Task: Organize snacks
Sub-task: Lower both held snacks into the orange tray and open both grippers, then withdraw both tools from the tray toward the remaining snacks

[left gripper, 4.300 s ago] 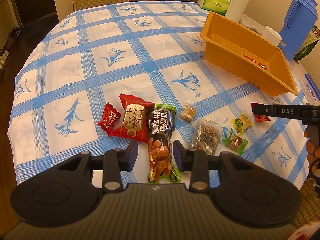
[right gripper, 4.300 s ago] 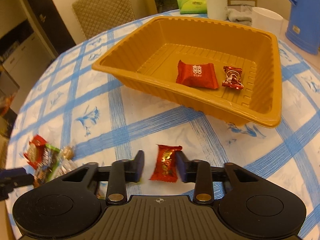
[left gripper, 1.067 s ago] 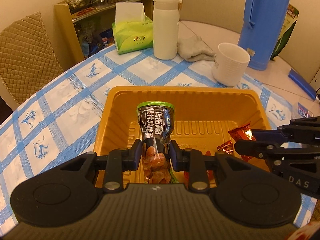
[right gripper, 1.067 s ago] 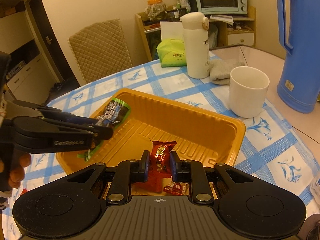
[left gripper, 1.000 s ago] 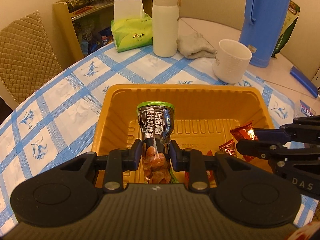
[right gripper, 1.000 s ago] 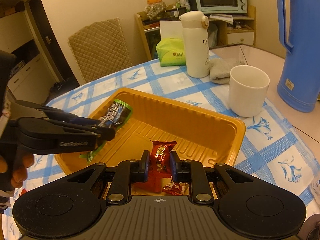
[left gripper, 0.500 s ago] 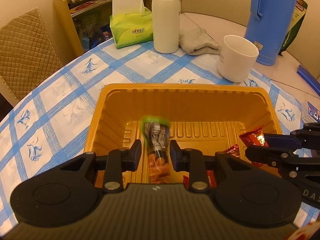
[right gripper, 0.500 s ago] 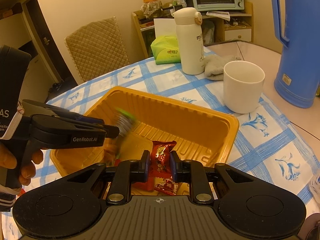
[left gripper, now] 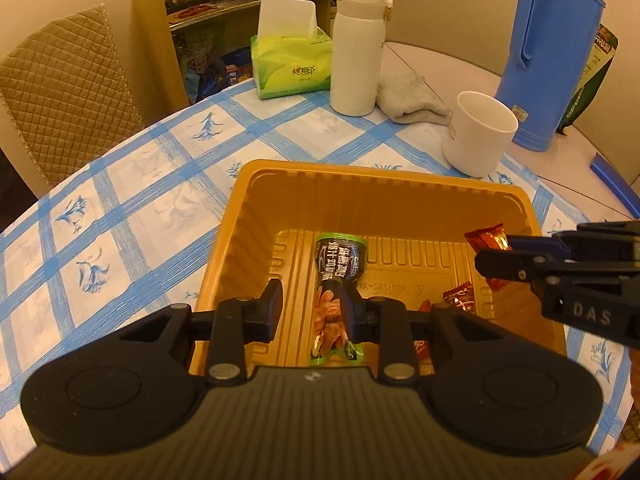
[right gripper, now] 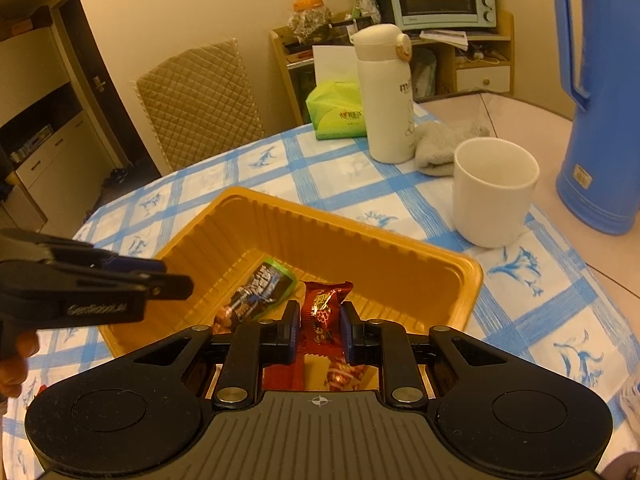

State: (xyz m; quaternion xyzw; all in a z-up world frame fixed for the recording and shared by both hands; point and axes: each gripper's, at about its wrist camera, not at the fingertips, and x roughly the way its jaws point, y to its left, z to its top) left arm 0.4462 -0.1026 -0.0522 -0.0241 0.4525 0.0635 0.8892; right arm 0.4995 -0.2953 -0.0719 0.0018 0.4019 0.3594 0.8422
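The orange tray [left gripper: 360,170] [right gripper: 360,228] stands on the blue-checked tablecloth. A dark snack packet with a green top [left gripper: 338,272] [right gripper: 260,288] lies flat on the tray floor. My left gripper [left gripper: 314,308] [right gripper: 176,280] hovers above it, open; the fingers do not press the packet. My right gripper [right gripper: 320,316] [left gripper: 492,256] is shut on a red candy packet [right gripper: 324,304] [left gripper: 486,238], held over the tray's right side. More small red candies [left gripper: 458,298] [right gripper: 344,372] rest on the tray floor under my right gripper.
Behind the tray stand a white cup [left gripper: 476,140], a white flask [left gripper: 356,48], a green tissue pack [left gripper: 290,64], a grey cloth [left gripper: 408,98] and a blue jug [left gripper: 548,52]. A quilted chair [left gripper: 60,92] is at the table's far left edge.
The dark packet has slipped out of my left gripper and dropped to the tray floor. My right gripper has kept its hold on the red candy over the tray.
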